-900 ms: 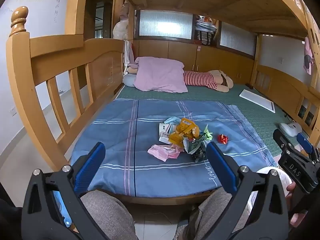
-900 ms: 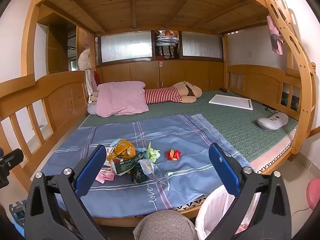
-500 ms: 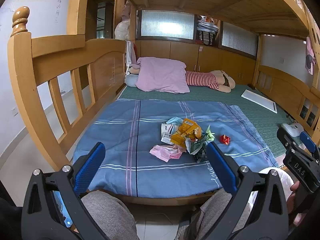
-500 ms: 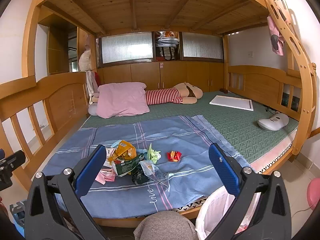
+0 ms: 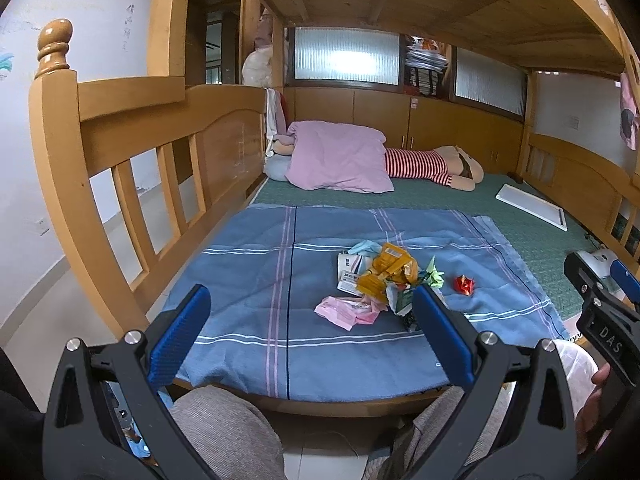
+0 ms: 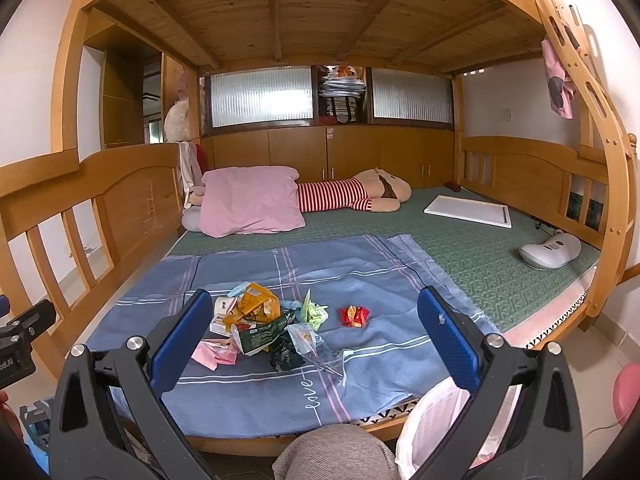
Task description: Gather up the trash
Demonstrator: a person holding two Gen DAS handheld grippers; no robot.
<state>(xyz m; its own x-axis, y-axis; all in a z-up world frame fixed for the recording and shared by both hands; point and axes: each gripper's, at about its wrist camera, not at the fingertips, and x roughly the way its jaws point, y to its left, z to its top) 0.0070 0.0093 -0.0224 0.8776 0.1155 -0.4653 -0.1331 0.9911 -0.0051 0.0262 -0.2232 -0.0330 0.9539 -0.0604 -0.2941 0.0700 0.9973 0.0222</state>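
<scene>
A heap of trash (image 5: 380, 284) (image 6: 264, 324) lies on the blue striped sheet (image 5: 256, 280) (image 6: 380, 280) of the lower bunk: an orange wrapper (image 5: 390, 268), a pink wrapper (image 5: 346, 310), a green packet (image 6: 260, 334), clear plastic (image 6: 316, 348). A red wrapper (image 5: 464, 284) (image 6: 354, 315) lies apart to the right. My left gripper (image 5: 308, 340) stands open short of the bed's near edge, nothing between its blue pads. My right gripper (image 6: 316, 344) is open too, empty, seen at the right edge of the left wrist view (image 5: 604, 292). A white-lined bin (image 6: 440, 424) stands on the floor below the right gripper.
Wooden bed rails (image 5: 132, 152) (image 6: 532, 172) flank the mattress, and the upper bunk hangs overhead. A pink pillow (image 5: 340, 156), a striped plush toy (image 6: 352, 196), a white board (image 6: 468, 210) and a white device (image 6: 550, 250) lie farther back. The person's knees (image 5: 224, 432) are below the grippers.
Both views have shifted only slightly; the left gripper has edged a little toward the bed. Both grippers stay open and the trash has not moved.
</scene>
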